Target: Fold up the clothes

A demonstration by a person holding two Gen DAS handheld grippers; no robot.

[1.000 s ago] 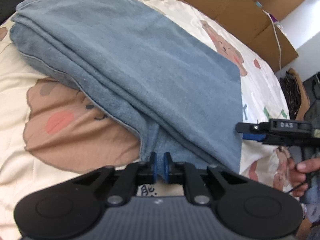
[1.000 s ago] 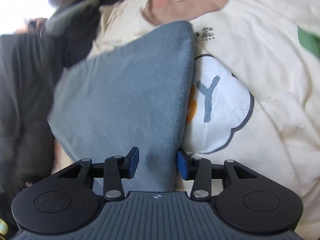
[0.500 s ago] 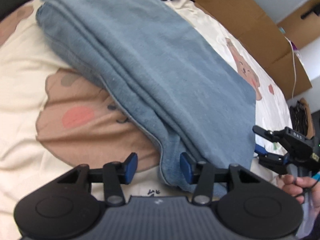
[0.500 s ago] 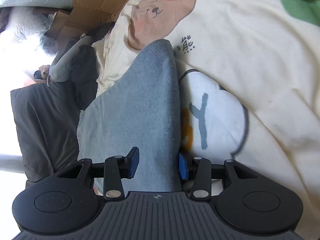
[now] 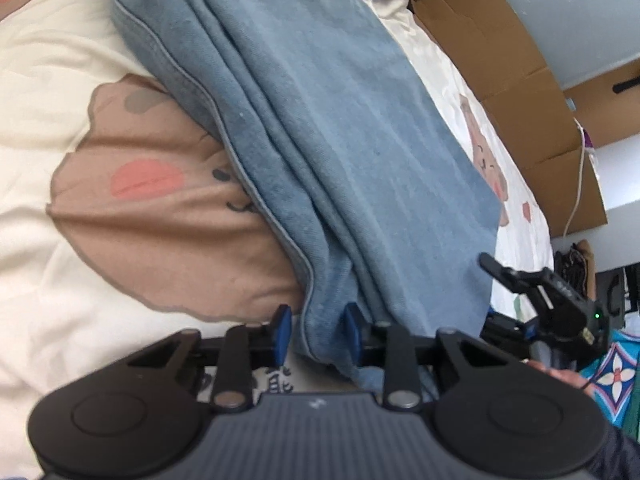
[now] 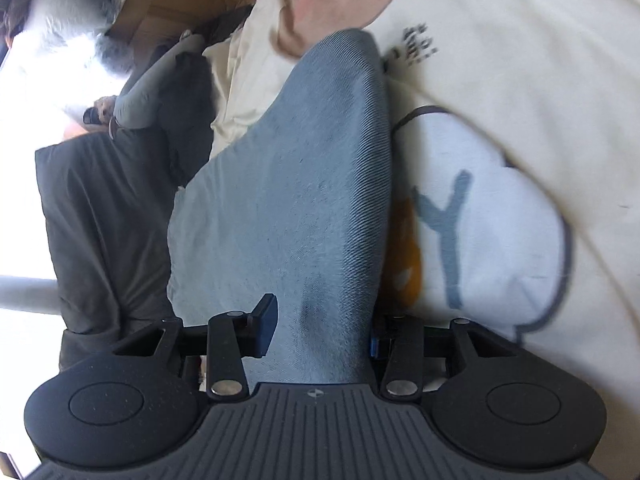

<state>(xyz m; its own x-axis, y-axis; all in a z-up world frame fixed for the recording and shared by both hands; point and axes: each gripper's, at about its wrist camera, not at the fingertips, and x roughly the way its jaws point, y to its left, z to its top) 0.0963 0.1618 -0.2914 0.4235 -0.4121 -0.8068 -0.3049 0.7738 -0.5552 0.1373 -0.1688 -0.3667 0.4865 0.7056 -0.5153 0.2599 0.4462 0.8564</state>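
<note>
The left gripper (image 5: 316,334) is closing around the near corner of the folded blue garment (image 5: 332,132) lying ahead on the bed (image 5: 40,280), while the right gripper (image 6: 322,330) grasps its other corner, so another fold likely needs both lifting together.

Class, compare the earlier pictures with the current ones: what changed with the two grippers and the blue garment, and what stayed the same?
The left gripper let go of the blue garment, opened, and is closing again around its corner. The garment sank flatter onto the bear-print bedding. The right gripper kept the garment's edge between its fingers throughout.
</note>
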